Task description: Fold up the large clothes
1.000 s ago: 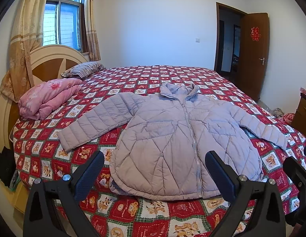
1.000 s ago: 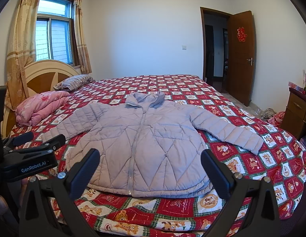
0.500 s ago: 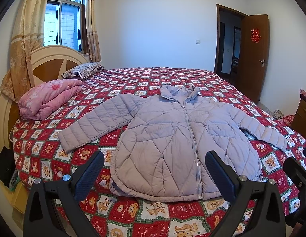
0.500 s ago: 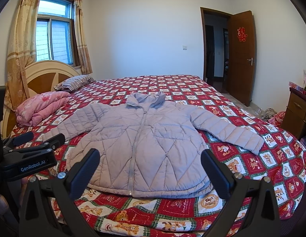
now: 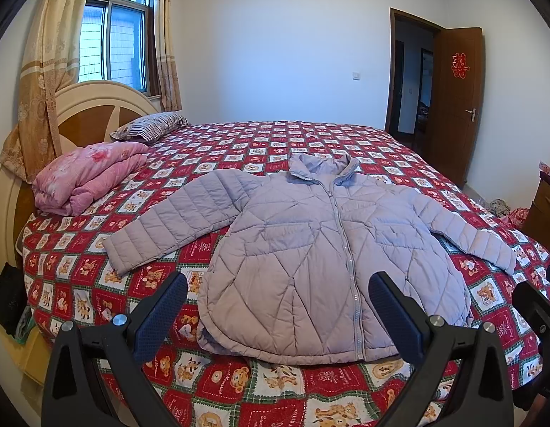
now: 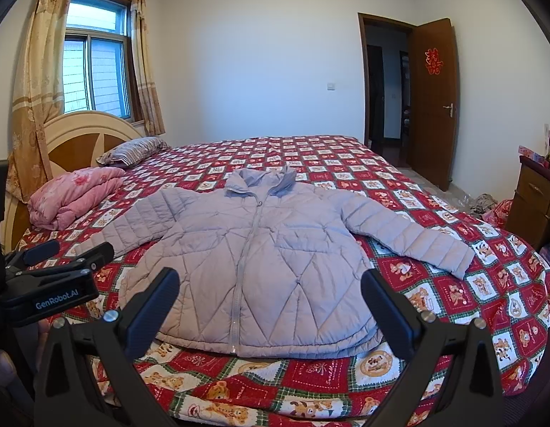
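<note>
Little has shifted since before; our left gripper [image 5: 276,302] and right gripper [image 6: 271,297] hover spread wide and empty above the flat jacket [image 5: 324,249]; we judge folding unstarted; next, a sleeve [image 5: 175,224].

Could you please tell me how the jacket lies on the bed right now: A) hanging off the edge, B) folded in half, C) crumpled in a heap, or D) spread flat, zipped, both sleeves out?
D: the jacket lies flat on the bed, zipped, a sleeve out to each side.
</note>
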